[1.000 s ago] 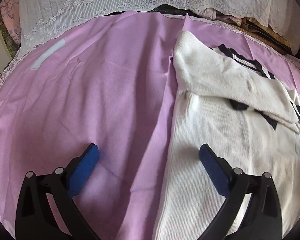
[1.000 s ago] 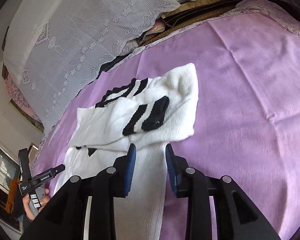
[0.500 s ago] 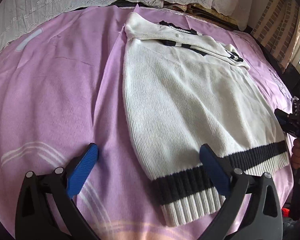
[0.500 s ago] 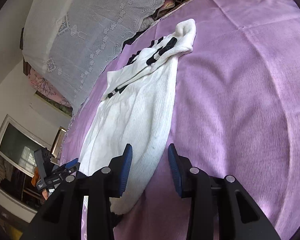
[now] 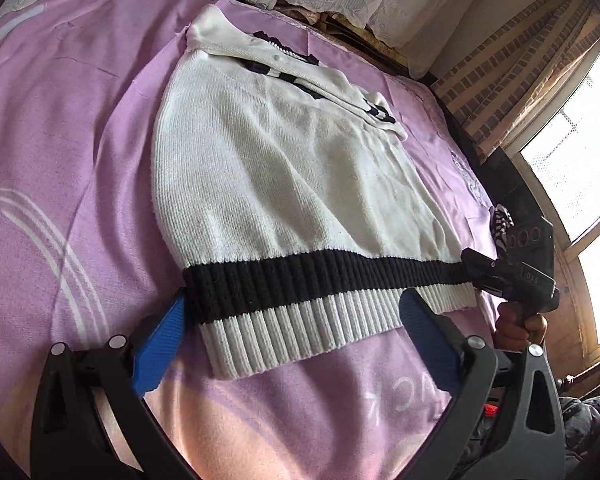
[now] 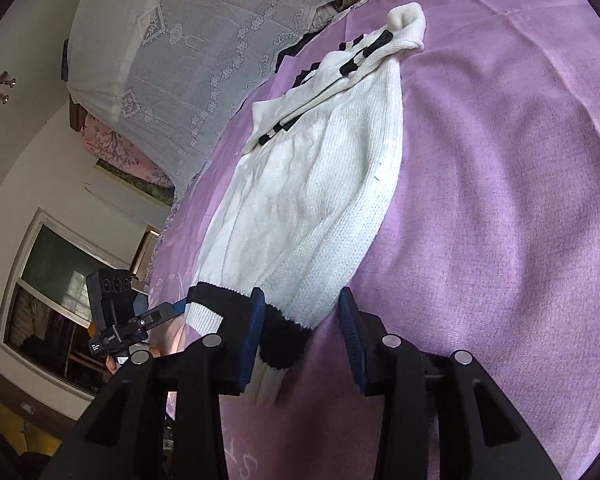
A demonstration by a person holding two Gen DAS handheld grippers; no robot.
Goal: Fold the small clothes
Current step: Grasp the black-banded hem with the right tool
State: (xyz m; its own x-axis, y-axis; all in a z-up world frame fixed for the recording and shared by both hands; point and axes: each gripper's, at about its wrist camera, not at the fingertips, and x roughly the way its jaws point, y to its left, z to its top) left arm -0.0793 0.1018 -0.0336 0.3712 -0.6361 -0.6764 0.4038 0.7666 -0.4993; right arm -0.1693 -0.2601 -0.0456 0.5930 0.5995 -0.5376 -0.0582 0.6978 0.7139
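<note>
Claw positions are what changed most: a second ago both claws looked at the folded sleeves near the collar, and now both sit at the hem end of the sweater [image 5: 284,184]. The left claw [image 5: 292,328] stands wide, nothing between its pads, with the hem [image 5: 300,300] lying just ahead of them; its left pad is close beside the black band's corner, though I cannot tell if it touches. The right claw [image 6: 301,324] is at a middling width, a little wider than a second ago, and the opposite hem corner lies between its pads. The left pad there sits against the black band, but the right pad stands clear of the knit, so I read this as no grip yet.

The sweater lies flat and lengthwise on the purple bed [image 5: 68,140], collar at the far end by the lace cover [image 6: 204,40], both sleeves already laid across the chest. The hem is flat and unlifted.

Judging from this, the sleeve step is finished and the next step is the lengthwise fold: each claw takes a hem corner and carries it up to the collar. The left claw seems to need to come in onto its corner first. Knit this thick may slip or bunch if only the rib edge is pinched.
</note>
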